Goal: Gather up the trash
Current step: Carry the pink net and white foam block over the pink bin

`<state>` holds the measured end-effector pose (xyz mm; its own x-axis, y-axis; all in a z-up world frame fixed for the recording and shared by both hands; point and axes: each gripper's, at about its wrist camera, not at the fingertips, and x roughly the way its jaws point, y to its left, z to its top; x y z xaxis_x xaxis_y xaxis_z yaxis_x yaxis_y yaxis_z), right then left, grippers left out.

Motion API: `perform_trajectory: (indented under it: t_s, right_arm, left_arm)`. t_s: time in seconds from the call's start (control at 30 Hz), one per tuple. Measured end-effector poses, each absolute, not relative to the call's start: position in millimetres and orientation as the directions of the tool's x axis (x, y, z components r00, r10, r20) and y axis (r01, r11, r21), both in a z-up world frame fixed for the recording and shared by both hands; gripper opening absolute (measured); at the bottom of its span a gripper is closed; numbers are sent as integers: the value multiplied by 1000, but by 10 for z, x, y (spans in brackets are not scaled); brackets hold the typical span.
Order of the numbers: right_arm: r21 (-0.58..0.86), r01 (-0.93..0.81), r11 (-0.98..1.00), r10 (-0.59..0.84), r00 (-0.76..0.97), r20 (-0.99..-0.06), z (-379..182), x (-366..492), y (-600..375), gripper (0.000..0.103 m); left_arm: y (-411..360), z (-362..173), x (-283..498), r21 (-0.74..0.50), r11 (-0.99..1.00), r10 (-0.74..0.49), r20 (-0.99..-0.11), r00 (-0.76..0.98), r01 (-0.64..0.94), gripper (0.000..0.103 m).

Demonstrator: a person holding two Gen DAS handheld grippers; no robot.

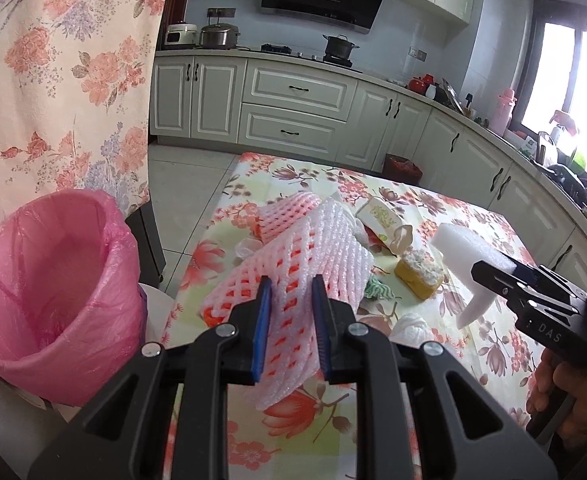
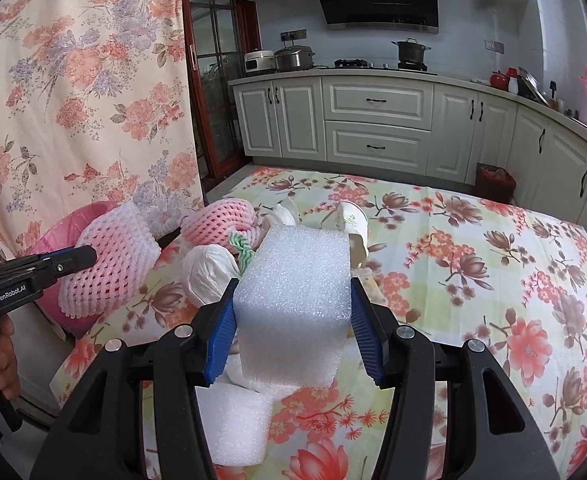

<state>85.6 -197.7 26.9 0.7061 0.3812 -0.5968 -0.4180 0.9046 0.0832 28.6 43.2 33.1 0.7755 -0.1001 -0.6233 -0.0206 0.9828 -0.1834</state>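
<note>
My left gripper [image 1: 291, 292] is shut on a pink foam fruit net [image 1: 305, 252], held above the table's left edge beside the pink-lined bin [image 1: 53, 272]. It also shows in the right wrist view [image 2: 113, 256]. My right gripper [image 2: 291, 300] is shut on a white foam sheet [image 2: 293, 304], held above the table; it also shows in the left wrist view [image 1: 469, 252]. A second pink net [image 2: 217, 220], a white crumpled bag [image 2: 209, 272], a paper cup [image 2: 353, 220] and a yellow sponge-like piece [image 1: 417, 276] lie on the floral tablecloth [image 2: 473, 260].
A floral curtain [image 1: 61, 80] hangs behind the bin. Kitchen cabinets [image 2: 377, 120] and a counter with pots run along the far wall. A small red bin [image 2: 493, 184] stands on the floor beyond the table. More white foam [image 2: 237, 420] lies under my right gripper.
</note>
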Motion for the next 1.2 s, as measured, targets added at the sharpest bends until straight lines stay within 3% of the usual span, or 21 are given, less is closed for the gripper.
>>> perform_trajectory:
  t_s: [0.6,1.2]
  right_arm:
    - [54,-539,841,474,684,-555,623,925,-1118,51]
    - [43,-661,749,573,614,-542,794,954,62,51]
  left_arm:
    - [1559,718,-12,-178,962,77,-551,831,-207,20]
    - [2446,719,-297,-163,918,225,-537,813,-362,20]
